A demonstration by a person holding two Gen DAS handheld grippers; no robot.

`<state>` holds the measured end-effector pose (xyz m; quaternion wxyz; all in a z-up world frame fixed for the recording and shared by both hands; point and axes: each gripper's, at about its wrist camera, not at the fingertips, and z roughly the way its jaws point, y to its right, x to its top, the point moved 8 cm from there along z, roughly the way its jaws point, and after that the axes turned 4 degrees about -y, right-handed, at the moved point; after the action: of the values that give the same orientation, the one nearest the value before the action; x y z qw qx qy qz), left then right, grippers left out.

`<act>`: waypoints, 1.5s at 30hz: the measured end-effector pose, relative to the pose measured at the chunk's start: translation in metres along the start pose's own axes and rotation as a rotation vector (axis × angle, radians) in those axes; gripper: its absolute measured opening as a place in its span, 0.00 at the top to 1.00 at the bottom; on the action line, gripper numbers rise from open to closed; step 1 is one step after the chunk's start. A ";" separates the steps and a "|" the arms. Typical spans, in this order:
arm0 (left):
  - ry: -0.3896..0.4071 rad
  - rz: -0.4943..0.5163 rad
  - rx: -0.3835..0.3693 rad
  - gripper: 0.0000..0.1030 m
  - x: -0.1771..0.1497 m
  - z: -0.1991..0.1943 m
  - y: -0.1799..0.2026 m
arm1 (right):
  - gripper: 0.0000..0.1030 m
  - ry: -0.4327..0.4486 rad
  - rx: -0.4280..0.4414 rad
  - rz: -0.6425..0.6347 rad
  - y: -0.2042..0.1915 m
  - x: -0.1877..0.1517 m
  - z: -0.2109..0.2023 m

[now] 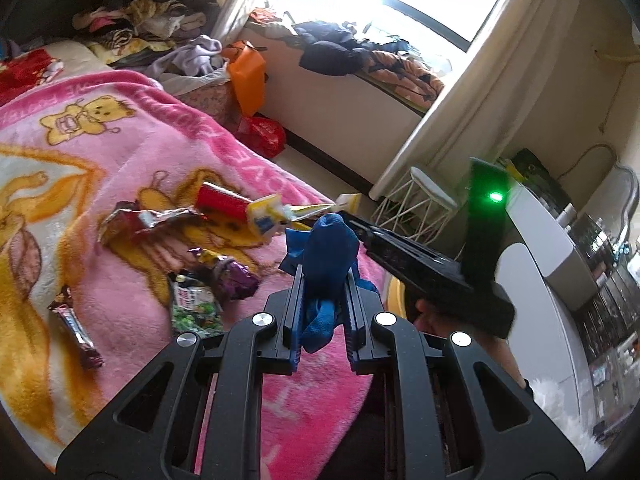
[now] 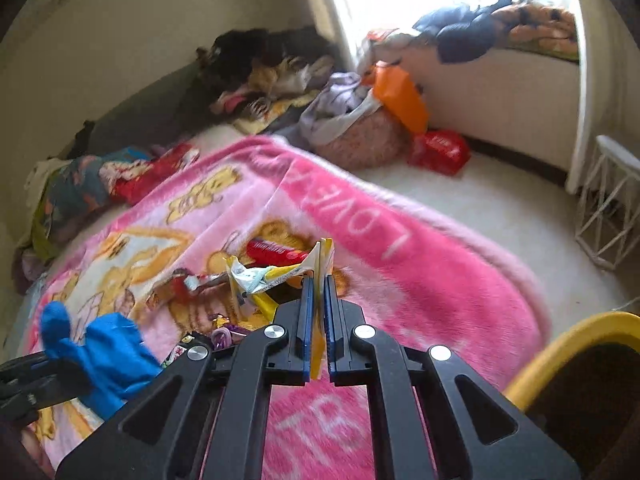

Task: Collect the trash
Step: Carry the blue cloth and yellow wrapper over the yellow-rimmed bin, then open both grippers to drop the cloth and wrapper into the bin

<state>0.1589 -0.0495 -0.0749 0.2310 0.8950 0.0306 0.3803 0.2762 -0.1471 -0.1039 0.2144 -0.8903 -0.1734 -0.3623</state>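
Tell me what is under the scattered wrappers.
A pink blanket with yellow bear pictures lies under the wrappers. Whatever is beneath the blanket is covered, so I cannot tell.

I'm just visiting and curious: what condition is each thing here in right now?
Left gripper: shut on blue cloth.
Right gripper: shut on yellow wrapper, lifted off the blanket.
Red packet: lying flat on pink blanket.
Purple wrapper: crumpled, lying loose.
Yellow bin: open.

Pink blanket (image 1: 132, 160) with yellow bear cartoons and darker pink lettered border, blue cloth (image 1: 326, 256), yellow-white wrapper (image 2: 280, 274), red wrapper (image 1: 222, 199), purple wrapper (image 1: 234, 278), green packet (image 1: 196, 308), orange bag (image 1: 248, 72), yellow bin rim (image 2: 568, 344).
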 end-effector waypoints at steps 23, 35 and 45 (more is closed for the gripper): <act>-0.015 0.137 -0.082 0.89 -0.011 0.013 0.071 | 0.95 0.161 -0.233 0.178 0.098 -0.023 -0.127; -0.042 0.195 -0.109 0.88 -0.020 0.026 0.101 | 0.95 0.173 -0.351 0.227 0.136 -0.043 -0.158; -0.070 0.254 -0.123 0.88 -0.031 0.042 0.129 | 0.95 0.164 -0.434 0.266 0.163 -0.059 -0.177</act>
<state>0.1510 -0.1878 -0.0646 0.2366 0.8885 -0.1145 0.3761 0.2107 -0.3843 -0.0736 0.0773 -0.8981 0.0448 -0.4305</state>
